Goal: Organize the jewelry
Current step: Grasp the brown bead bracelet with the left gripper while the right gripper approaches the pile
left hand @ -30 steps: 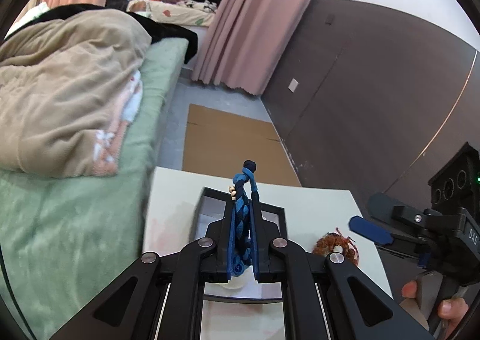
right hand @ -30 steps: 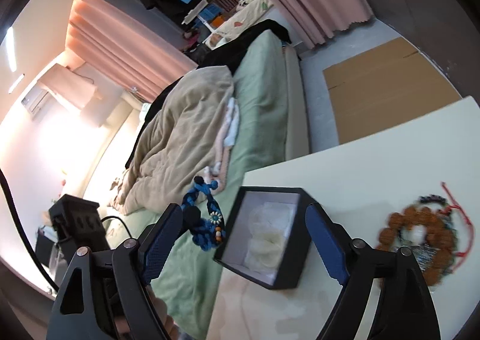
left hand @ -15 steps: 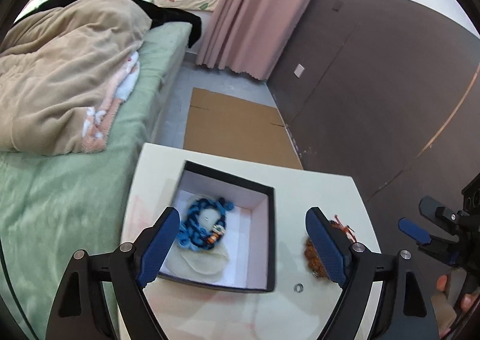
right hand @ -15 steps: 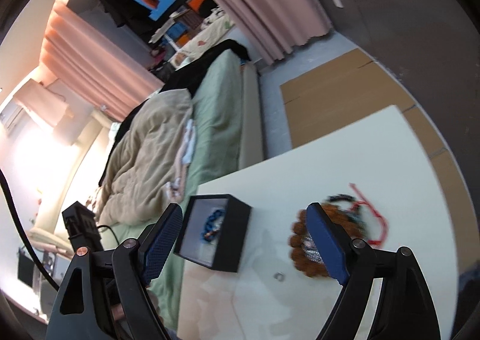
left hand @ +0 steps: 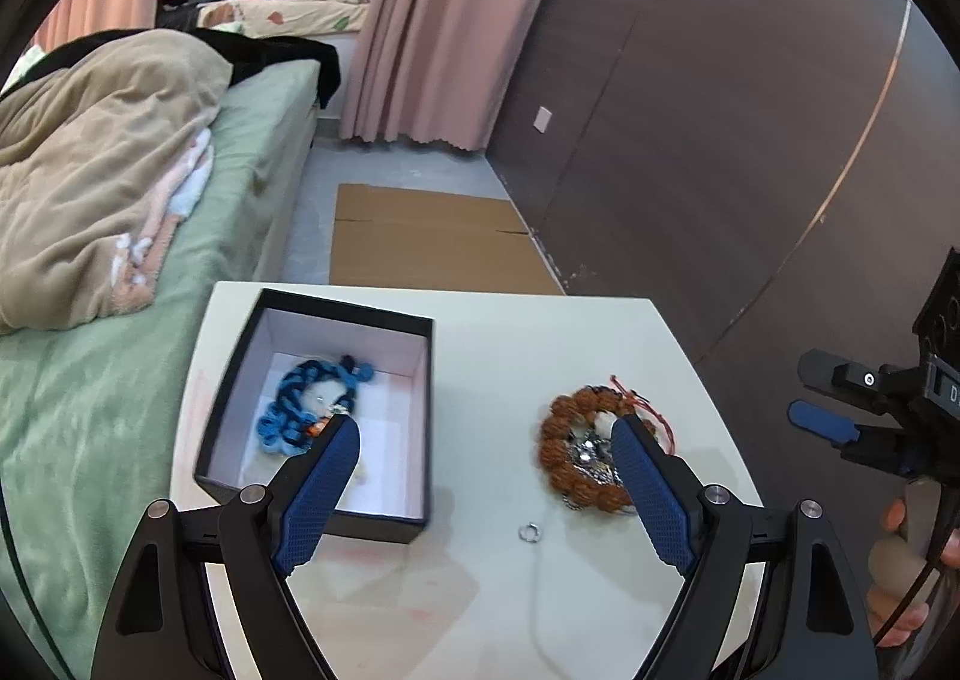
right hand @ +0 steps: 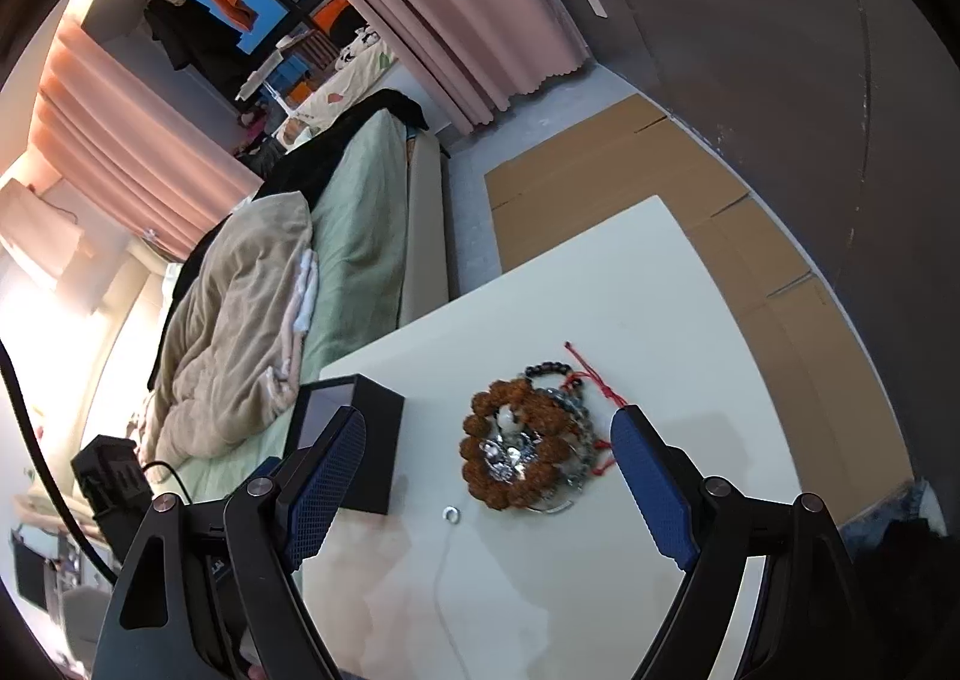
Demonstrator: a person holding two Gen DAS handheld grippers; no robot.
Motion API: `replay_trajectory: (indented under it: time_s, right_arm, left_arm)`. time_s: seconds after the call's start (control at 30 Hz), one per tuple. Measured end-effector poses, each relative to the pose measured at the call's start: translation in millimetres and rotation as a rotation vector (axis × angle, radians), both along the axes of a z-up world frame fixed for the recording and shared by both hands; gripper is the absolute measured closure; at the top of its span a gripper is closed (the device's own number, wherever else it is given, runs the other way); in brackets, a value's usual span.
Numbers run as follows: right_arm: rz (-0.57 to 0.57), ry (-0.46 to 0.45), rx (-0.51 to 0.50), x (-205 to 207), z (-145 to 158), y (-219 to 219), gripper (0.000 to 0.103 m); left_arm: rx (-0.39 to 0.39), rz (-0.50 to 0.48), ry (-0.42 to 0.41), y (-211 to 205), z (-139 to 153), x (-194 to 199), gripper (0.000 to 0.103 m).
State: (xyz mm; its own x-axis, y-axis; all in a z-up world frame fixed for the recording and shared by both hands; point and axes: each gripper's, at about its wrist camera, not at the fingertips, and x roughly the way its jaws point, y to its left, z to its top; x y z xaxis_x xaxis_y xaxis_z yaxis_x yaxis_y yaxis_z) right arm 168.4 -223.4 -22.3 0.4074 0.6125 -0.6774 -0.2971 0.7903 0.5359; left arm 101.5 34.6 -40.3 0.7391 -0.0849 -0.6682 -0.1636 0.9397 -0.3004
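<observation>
A black box [left hand: 417, 422] with a white lining stands on the left of the white table [left hand: 492, 356]. A blue braided bracelet [left hand: 300, 404] lies inside it. A heap of jewelry [left hand: 579, 455], with a brown bead bracelet, silver pieces and a red cord, sits on the right. My left gripper [left hand: 480, 440] hangs open above the table, between box and heap, holding nothing. In the right wrist view the heap [right hand: 522, 440] lies just ahead of my open, empty right gripper [right hand: 489, 431], with the box [right hand: 366, 440] by its left finger. A small silver ring [right hand: 451, 513] lies nearer.
A bed with a green sheet [left hand: 108, 410] and a beige blanket [left hand: 90, 158] runs along the table's left side. Flat cardboard [left hand: 420, 242] lies on the floor beyond the table. A dark wall [left hand: 720, 140] is on the right. A hand [left hand: 906, 566] grips the right tool's handle.
My left gripper opened and let the blue bracelet drop into the box, then pulled back and swung right. My right gripper swung from the box to the jewelry heap.
</observation>
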Motion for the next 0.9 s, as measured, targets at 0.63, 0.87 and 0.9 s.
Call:
replay_trajectory:
  time_s: [0.63, 0.87, 0.9]
  right_arm:
    - [-0.045, 0.056, 0.019, 16, -13, -37, 0.023]
    - [-0.068, 0.071, 0.024, 26, -16, -52, 0.024]
    - [-0.068, 0.073, 0.021, 27, -16, -54, 0.024]
  left_arm:
    - [0.081, -0.201, 0.058, -83, -26, 25, 0.043]
    - [0.100, -0.260, 0.089, -101, -39, 39, 0.043]
    - [0.108, -0.264, 0.093, -103, -40, 41, 0.043]
